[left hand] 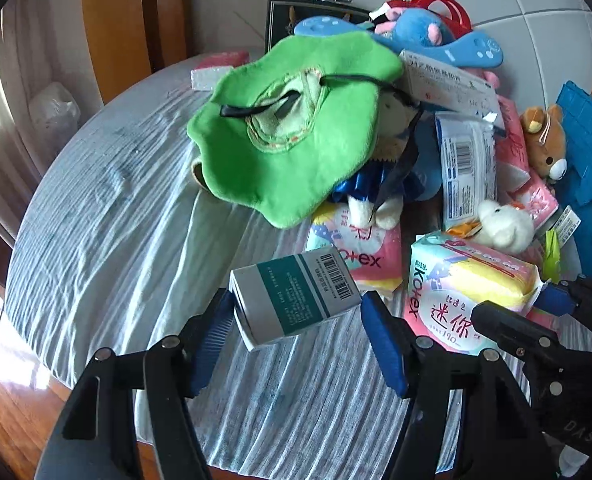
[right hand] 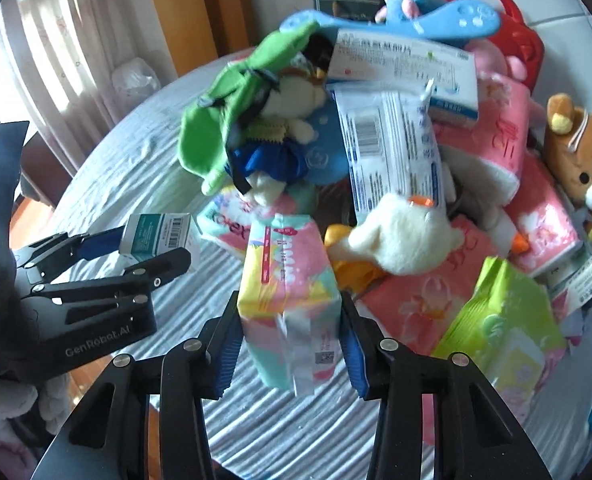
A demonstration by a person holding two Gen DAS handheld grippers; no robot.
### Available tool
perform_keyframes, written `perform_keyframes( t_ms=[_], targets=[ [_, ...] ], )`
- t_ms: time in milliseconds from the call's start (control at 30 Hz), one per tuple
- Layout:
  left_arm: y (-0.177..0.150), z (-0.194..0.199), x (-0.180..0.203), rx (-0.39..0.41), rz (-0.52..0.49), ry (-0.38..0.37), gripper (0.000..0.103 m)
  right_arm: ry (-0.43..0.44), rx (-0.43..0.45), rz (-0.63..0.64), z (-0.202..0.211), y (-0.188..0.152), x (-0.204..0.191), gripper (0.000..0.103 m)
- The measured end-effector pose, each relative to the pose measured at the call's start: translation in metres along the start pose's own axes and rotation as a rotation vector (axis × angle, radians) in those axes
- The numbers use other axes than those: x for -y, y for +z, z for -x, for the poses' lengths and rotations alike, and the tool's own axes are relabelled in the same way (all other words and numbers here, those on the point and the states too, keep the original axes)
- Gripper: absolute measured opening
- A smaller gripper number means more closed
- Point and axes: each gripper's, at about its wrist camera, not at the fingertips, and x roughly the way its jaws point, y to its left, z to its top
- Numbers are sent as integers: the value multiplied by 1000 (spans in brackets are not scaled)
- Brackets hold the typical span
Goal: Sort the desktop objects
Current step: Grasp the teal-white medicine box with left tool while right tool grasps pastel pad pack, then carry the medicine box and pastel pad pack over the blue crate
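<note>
My left gripper (left hand: pixel 296 316) is shut on a white and teal medicine box (left hand: pixel 291 296), held tilted just above the striped cloth; the box also shows in the right wrist view (right hand: pixel 159 232). My right gripper (right hand: pixel 289 340) is shut on a pink and yellow Kotex pad pack (right hand: pixel 287 296), which also shows in the left wrist view (left hand: pixel 468 292). Behind lies a pile: a green plush hat (left hand: pixel 279 136), a white plush duck (right hand: pixel 404 236), a brown plush bear (right hand: pixel 580 156), a long white medicine box (right hand: pixel 404 68) and pink tissue packs (right hand: pixel 500 140).
A round table under a blue-white striped cloth (left hand: pixel 107 208) carries everything. A second Kotex pack (left hand: pixel 360 256) lies beside the held box. A green wipes pack (right hand: pixel 504 324) lies at the right. A blue basket (left hand: pixel 588 160) and a red basket (right hand: pixel 520 28) stand behind the pile.
</note>
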Motion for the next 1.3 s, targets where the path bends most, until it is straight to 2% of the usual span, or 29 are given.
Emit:
perform_keyframes(
  t_ms=[233, 400, 600, 767, 1000, 1300],
  targets=[
    [17, 38, 15, 102, -20, 21, 65, -12, 115, -5, 46, 10, 10, 43],
    [31, 70, 45, 180, -69, 2, 65, -34, 229, -19, 92, 19, 25, 43],
    [52, 110, 96, 290, -141, -36, 65, -109, 372, -39, 157, 19, 51, 43],
    [69, 137, 152, 372, -210, -96, 65, -200, 490, -76, 215, 15, 91, 43],
    [88, 172, 247, 478, -297, -222, 65, -350, 646, -136, 302, -6, 154, 43],
    [93, 218, 395, 589, -436, -379, 65, -552, 756, -260, 390, -57, 256, 43]
  ],
)
